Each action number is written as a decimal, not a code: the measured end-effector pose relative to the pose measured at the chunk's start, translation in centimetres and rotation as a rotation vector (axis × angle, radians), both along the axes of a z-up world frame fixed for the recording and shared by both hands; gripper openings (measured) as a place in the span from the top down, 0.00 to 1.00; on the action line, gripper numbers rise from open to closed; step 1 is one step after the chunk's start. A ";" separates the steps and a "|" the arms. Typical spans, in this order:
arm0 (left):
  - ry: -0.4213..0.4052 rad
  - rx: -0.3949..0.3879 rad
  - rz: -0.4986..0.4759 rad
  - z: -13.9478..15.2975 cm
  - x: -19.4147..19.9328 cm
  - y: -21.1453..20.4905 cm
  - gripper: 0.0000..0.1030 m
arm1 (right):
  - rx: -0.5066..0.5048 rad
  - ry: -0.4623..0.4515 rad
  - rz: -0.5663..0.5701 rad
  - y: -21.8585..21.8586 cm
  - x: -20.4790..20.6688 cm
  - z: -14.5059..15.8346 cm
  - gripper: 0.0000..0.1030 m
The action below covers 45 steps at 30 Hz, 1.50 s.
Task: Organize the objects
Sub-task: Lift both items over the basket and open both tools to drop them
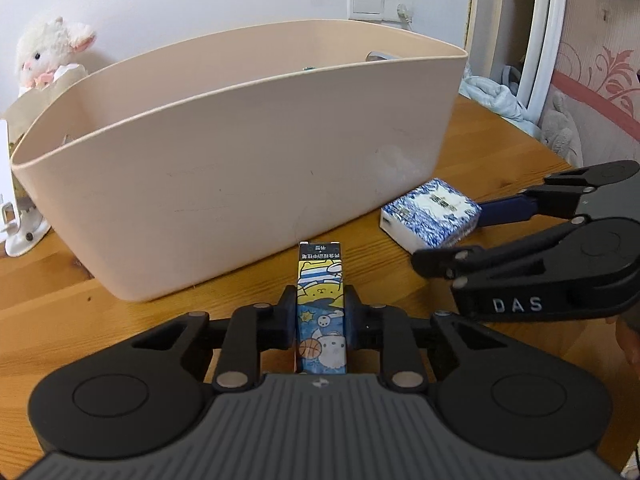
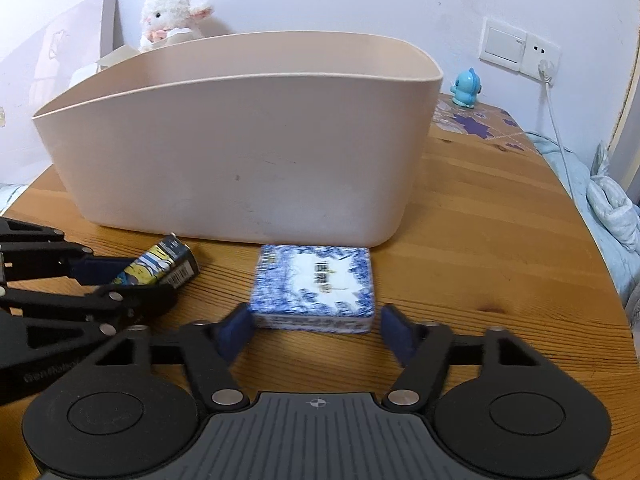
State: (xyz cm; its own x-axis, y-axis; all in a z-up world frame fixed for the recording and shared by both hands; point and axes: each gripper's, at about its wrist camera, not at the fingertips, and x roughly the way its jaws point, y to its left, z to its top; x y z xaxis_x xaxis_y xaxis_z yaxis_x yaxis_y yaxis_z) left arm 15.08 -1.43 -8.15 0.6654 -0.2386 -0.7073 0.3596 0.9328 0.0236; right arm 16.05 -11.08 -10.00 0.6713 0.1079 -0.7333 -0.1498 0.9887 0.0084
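A slim box with cartoon animals (image 1: 320,272) lies on the wooden table just in front of the beige plastic bin (image 1: 240,160). My left gripper (image 1: 320,304) is shut on it, both pads pressed to its long sides. In the right wrist view the same box (image 2: 160,264) shows at the left, held by the left gripper (image 2: 128,282). A blue-and-white tissue pack (image 2: 316,280) lies flat before the bin (image 2: 240,152). My right gripper (image 2: 315,320) straddles its near end, with a small gap at the right pad. From the left wrist view, the right gripper (image 1: 452,238) sits around the pack (image 1: 430,212).
A plush lamb (image 2: 172,16) sits behind the bin. A blue figurine (image 2: 466,88) stands at the back right near a wall socket with a cord (image 2: 540,64). Bedding (image 2: 608,200) lies past the table's right edge. A white stand (image 1: 16,220) is left of the bin.
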 end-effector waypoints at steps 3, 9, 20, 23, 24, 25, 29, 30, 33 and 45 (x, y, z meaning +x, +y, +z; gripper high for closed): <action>0.008 -0.003 0.014 0.0 -0.4 0.2 0.76 | 0.008 0.007 0.003 0.1 -0.4 0.2 0.42; 0.018 0.010 0.014 0.3 -1.7 0.6 0.76 | 0.026 0.018 0.015 0.5 -2.0 0.7 0.42; -0.073 0.024 0.031 3.6 -4.2 2.3 0.76 | 0.036 -0.094 0.015 0.4 -5.4 5.6 0.42; -0.112 0.025 0.044 5.1 -4.4 2.8 0.76 | 0.042 -0.133 0.010 0.1 -5.9 7.2 0.42; -0.124 0.022 0.047 5.7 -4.3 2.9 0.76 | 0.044 -0.145 0.009 0.0 -6.1 7.6 0.42; -0.138 0.019 0.051 6.2 -4.3 3.2 0.76 | 0.047 -0.159 0.008 -0.1 -6.1 8.1 0.42; -0.210 0.008 0.083 8.7 -4.1 3.7 0.76 | 0.055 -0.220 0.002 -0.4 -5.8 10.3 0.42; -0.222 0.001 0.086 9.3 -4.0 3.9 0.76 | 0.057 -0.235 0.001 -0.5 -5.7 10.8 0.42; -0.269 -0.003 0.094 10.7 -3.1 4.0 0.76 | 0.058 -0.280 -0.005 -0.7 -5.1 12.3 0.42; -0.287 0.008 0.144 11.8 3.2 4.0 0.75 | 0.077 -0.366 -0.033 -1.0 0.4 14.9 0.42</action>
State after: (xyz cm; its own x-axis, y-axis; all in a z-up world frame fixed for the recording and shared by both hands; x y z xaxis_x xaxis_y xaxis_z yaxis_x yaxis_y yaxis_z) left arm 18.27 2.62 3.66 0.8646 -0.1229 -0.4873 0.2017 0.9730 0.1125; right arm 16.43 -12.07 4.86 0.8915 0.1272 -0.4347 -0.1248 0.9916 0.0342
